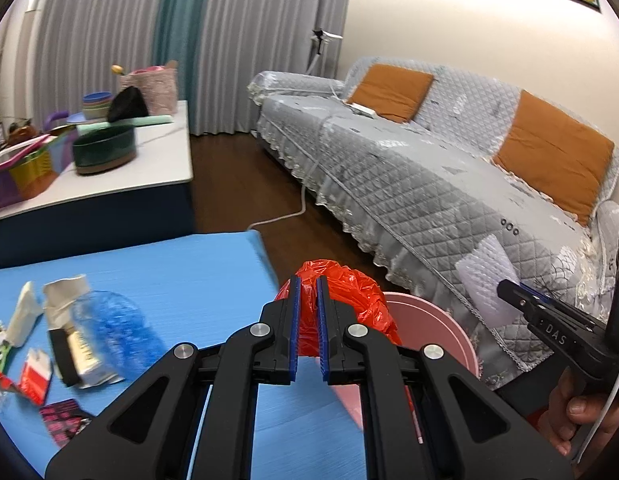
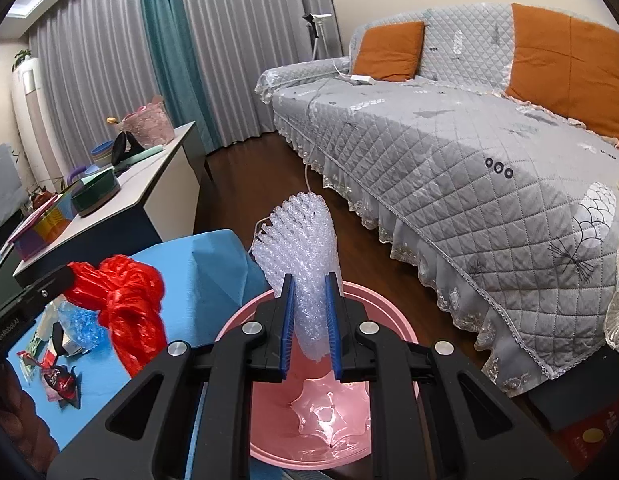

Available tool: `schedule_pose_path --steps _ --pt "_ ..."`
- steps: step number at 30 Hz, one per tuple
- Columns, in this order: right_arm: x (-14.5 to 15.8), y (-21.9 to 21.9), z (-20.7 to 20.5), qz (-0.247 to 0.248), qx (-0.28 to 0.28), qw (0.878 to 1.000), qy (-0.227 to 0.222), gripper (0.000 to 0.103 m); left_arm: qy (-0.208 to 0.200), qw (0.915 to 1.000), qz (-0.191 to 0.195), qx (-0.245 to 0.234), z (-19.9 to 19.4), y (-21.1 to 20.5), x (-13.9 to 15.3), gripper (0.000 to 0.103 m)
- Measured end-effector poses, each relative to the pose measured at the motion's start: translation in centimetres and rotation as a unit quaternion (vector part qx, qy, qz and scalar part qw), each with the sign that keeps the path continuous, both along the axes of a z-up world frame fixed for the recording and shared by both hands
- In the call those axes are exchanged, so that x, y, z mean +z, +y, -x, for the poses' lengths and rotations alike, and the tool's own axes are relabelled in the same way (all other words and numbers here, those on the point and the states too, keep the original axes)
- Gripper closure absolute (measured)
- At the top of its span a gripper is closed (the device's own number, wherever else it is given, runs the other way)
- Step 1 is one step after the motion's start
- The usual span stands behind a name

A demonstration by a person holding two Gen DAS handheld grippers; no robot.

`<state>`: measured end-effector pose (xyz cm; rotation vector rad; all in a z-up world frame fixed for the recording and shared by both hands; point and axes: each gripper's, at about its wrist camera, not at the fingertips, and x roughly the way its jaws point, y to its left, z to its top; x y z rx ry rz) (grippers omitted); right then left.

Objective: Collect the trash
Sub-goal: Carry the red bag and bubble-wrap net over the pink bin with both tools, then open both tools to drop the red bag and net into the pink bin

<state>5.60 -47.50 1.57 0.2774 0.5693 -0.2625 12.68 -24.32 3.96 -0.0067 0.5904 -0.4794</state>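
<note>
Nearby, blue table (image 1: 181, 276), trash; gray sofa (image 1: 409, 168).

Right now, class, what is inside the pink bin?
The pink bin shows a bare, glossy bottom. The white bubble wrap in the right gripper hangs above it; gripper parts hide its near wall.

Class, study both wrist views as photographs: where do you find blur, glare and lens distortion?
Left wrist view: the blue bubble wrap and nearby litter on the blue table are smeared by motion blur, and the sofa bows with fisheye curvature. Right wrist view: sharper overall; glare shines off the pink bin floor, the curtains bend, and dark vignetting fills the corners.
</note>
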Motion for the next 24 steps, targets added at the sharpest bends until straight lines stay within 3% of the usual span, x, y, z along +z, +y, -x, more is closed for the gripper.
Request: schedule_pose_path --steps 9,12,13,14,16,24 --pt "-0.4 -0.9 -0.1 -0.002 -0.005 1.0 0.007 0.087 0.023 0.9987 -0.013 -0.044 -0.8 -4.0 -1.8 0.095" --pt "-0.6 -1.1 -0.3 -0.004 -0.005 1.0 0.014 0.082 0.038 0.9975 -0.012 -0.059 -1.1 -4.8 -2.3 0.09" --pt "-0.8 -1.0 -0.4 -0.006 -0.004 1.0 0.02 0.071 0.041 0.9972 -0.01 -0.062 -1.2 -4.8 -2.4 0.085" --pt "-0.9 -1.0 -0.5 -0.007 -0.005 1.0 0.022 0.064 0.045 0.997 -0.007 -0.062 -1.2 -4.8 -2.4 0.074" --pt "-1.0 -1.0 -0.6 -0.007 -0.009 1.0 0.025 0.052 0.046 0.997 -0.005 -0.061 -1.1 -4.4 -2.3 0.072" --pt "-0.7 -0.3 -0.8 -0.004 -0.004 1.0 0.018 0.051 0.039 0.998 -0.007 -0.049 -0.7 -2.1 -1.3 0.072"
